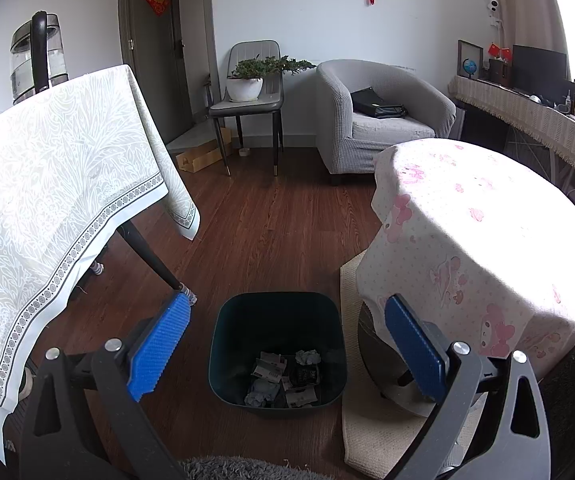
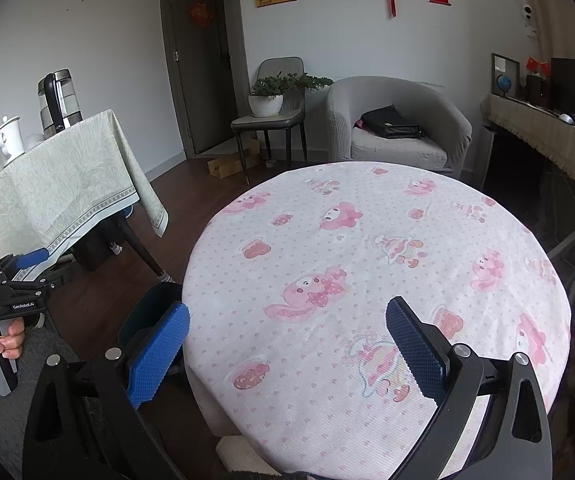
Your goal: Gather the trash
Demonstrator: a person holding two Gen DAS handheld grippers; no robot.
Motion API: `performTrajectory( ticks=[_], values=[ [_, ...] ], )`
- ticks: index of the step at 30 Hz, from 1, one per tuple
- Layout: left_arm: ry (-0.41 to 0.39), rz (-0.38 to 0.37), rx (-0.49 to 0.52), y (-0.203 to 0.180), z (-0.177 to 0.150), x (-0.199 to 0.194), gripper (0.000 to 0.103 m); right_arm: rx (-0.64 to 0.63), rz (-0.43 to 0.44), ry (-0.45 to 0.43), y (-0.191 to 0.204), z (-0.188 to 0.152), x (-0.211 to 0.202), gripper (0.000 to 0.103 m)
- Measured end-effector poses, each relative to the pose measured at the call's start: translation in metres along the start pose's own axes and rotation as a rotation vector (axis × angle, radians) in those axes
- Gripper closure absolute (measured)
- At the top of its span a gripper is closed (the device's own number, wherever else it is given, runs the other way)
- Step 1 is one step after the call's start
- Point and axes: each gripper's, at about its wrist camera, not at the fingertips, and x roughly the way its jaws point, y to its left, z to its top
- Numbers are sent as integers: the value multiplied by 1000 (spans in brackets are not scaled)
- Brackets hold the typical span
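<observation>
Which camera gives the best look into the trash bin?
The left wrist view: the dark bin sits on the floor between the open left tongs, its crumpled paper and wrappers visible inside. The right wrist view catches only its rim beside the round table.

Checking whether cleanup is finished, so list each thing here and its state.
Left claw: open, empty, over the bin.
Right claw: open, empty, over the round table.
Bin: upright, crumpled trash at bottom.
Round table: cloth-covered.
Door: open.
</observation>
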Motion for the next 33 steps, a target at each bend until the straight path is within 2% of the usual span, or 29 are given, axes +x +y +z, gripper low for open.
performTrajectory(
  ticks=[33],
  values=[
    [5,0,4,-2,0,0,3,12,4,2,-4,-2,1,3]
  ],
)
